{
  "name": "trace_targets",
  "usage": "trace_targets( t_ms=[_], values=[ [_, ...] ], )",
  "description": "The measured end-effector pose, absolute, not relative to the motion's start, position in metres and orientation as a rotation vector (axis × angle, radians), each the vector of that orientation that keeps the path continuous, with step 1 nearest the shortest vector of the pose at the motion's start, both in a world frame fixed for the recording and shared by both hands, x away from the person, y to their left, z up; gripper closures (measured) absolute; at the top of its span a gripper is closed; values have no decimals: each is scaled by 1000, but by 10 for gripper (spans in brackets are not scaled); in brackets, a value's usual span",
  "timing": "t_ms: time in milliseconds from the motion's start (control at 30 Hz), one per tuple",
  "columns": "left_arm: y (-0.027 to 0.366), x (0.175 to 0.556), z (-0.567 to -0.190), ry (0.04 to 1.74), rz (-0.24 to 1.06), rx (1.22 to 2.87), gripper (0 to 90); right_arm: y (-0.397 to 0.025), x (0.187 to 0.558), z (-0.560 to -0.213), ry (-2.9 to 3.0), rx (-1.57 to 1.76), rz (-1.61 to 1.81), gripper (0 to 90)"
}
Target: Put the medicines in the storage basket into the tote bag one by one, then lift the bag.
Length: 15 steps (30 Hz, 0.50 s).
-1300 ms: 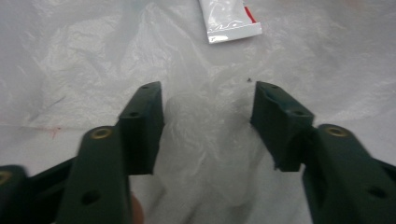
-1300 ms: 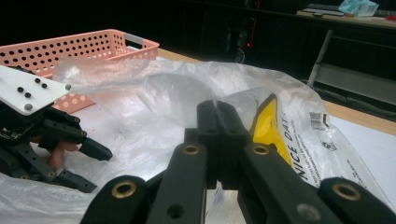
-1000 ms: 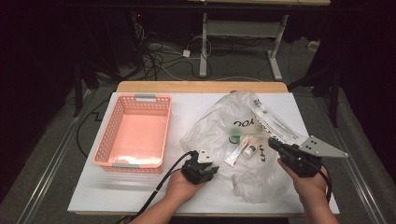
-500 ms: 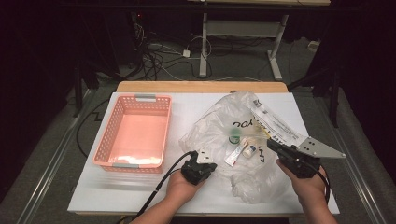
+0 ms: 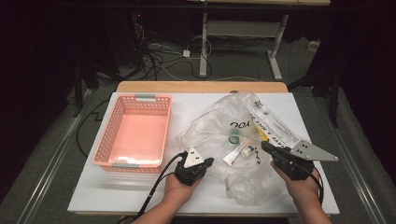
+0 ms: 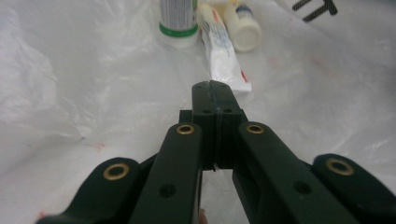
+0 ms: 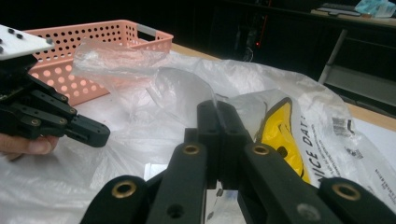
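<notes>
"Two grippers, both jaws pressed together, holding nothing?"

"Yes. The toothpaste tube (image 6: 223, 56) lies inside the clear plastic bag (image 5: 219, 128), just ahead of the left gripper (image 6: 215, 95), its length running straight away. The right gripper (image 5: 268, 148) points at it from the opposite side."

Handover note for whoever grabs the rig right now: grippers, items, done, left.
Left gripper: shut, empty, at the clear plastic bag's left edge.
Right gripper: jaws together, seemingly pinching a fold of bag film.
Tube, green-capped bottle and small white bottle lie inside the bag.
Pink basket holds nothing.
Done: nothing moved out.
Left: probably open the bag and move the items to the basket.
</notes>
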<state>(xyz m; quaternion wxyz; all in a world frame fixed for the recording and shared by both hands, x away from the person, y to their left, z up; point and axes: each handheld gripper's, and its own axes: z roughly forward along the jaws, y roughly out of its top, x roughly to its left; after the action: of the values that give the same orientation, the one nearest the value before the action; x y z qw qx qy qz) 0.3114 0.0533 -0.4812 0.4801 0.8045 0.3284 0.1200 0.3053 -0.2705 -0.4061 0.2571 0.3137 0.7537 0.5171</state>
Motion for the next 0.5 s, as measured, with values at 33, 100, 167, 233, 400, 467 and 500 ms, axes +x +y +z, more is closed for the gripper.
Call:
trace_targets(
  t_ms=[33, 100, 167, 233, 400, 467, 500],
  values=[
    [55, 311, -479, 798, 300, 1946, 886, -271, 305, -405, 2038, 858, 1406, 900],
    [57, 309, -474, 793, 315, 1917, 885, -272, 305, -404, 2026, 861, 1417, 900],
    [59, 307, -469, 783, 335, 1893, 885, -274, 305, -403, 2016, 858, 1429, 900],
    [60, 304, -466, 760, 367, 1873, 885, -274, 305, -402, 2005, 861, 1431, 900],
    [58, 303, -454, 729, 415, 1838, 885, -273, 304, -397, 1975, 857, 1453, 900],
    [58, 304, -450, 721, 428, 1829, 885, -273, 304, -393, 1956, 857, 1464, 900],
    [58, 305, -448, 723, 425, 1820, 885, -273, 305, -392, 1947, 861, 1468, 900]
  ],
)
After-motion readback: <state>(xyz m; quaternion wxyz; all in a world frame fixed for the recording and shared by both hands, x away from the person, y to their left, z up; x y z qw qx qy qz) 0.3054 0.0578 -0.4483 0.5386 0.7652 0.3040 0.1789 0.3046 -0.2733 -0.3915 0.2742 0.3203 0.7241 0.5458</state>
